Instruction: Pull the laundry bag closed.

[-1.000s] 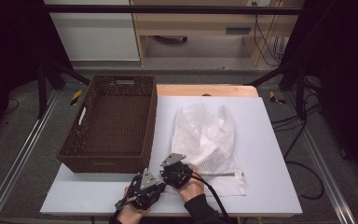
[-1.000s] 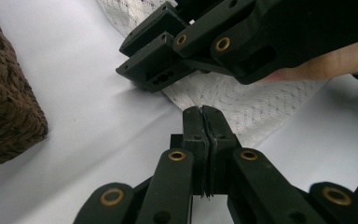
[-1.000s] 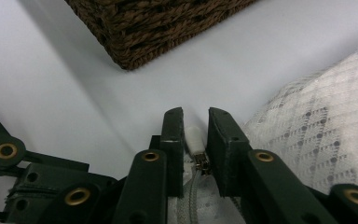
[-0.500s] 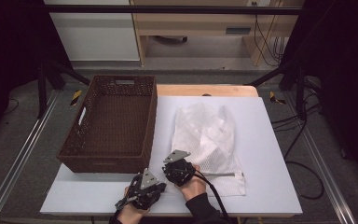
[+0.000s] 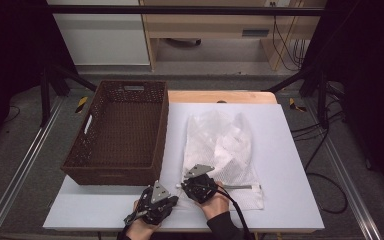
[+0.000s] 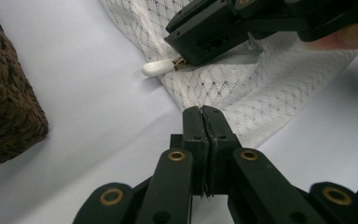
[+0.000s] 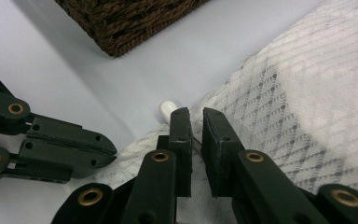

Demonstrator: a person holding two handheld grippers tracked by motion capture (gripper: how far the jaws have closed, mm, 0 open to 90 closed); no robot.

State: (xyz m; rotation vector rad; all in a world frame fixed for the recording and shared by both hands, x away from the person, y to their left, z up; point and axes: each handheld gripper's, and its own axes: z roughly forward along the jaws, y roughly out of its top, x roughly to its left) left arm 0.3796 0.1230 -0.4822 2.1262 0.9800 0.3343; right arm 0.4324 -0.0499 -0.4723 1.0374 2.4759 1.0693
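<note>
I count one white mesh bag [image 5: 223,155] lying flat on the white tabletop [image 5: 290,165], right of centre, its near edge toward me. It has one zipper along that near edge, and one white zipper pull [image 6: 157,68] sticks out at the bag's near left corner, resting on the table surface; I also see that pull in the right gripper view [image 7: 168,109].

My right gripper [image 7: 194,116] is down at that corner. Its jaws have just been closing and now stand narrow, a slim gap left between them, with the metal link of the pull at their tips. From the left gripper view the tip of the right gripper [image 6: 200,44] sits right at that link, the white tab poking out past it. I cannot tell for sure whether the pads actually press on the zipper.

My left gripper [image 6: 202,112] sits just beside it, jaws pressed fully together on the hem of the bag at their tips. In the high view both grippers lie close together at the table's near edge, left [image 5: 155,202] and right [image 5: 197,185].

One brown woven basket [image 5: 120,132] stands on the left half of the table, near the bag. It has one handle slot in each of the two walls I can see.
</note>
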